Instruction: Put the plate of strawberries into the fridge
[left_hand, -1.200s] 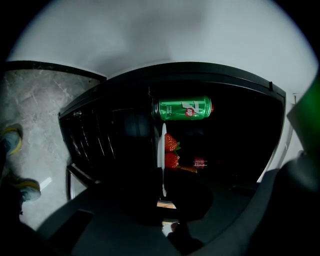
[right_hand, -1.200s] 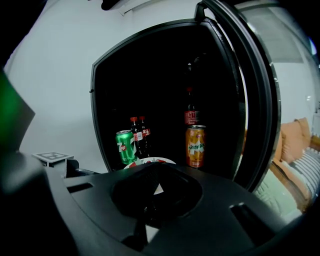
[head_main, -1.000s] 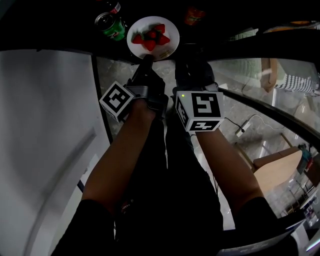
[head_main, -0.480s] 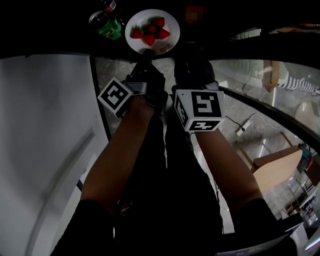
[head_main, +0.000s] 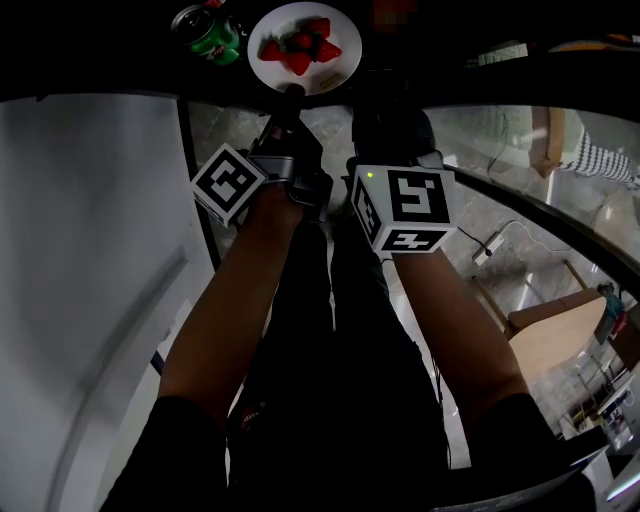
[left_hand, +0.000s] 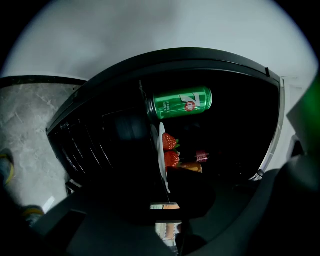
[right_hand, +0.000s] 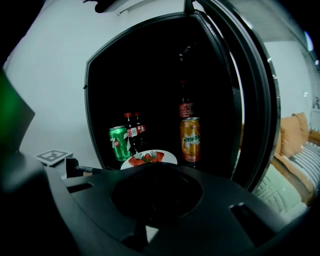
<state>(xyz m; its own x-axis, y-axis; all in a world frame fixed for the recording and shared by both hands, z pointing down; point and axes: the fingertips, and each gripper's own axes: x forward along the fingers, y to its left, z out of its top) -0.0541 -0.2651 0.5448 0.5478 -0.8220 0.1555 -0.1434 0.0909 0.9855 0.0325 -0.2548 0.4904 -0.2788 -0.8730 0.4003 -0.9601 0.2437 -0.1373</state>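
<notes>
A white plate (head_main: 338, 70) with strawberries (head_main: 298, 50) is held at the mouth of the dark fridge, at the top of the head view. My left gripper (head_main: 290, 95) is shut on the plate's near rim. In the left gripper view the plate (left_hand: 161, 150) shows edge-on, with strawberries (left_hand: 169, 142) on it, and the dark jaws close over its lower edge. My right gripper (head_main: 386, 112) hangs just right of the plate and touches nothing; its jaws are lost in the dark. In the right gripper view the plate (right_hand: 165, 157) lies low in the fridge opening.
Inside the fridge stand a green can (right_hand: 118, 142), two cola bottles (right_hand: 134, 131), an orange can (right_hand: 190, 139) and a dark bottle (right_hand: 186, 102). The green can (head_main: 205, 35) is left of the plate. The open fridge door (right_hand: 252, 105) stands at the right. A white panel (head_main: 90, 260) runs along the left.
My left gripper has carried the plate forward, deeper toward the fridge interior. The right gripper has moved forward a little alongside it.
</notes>
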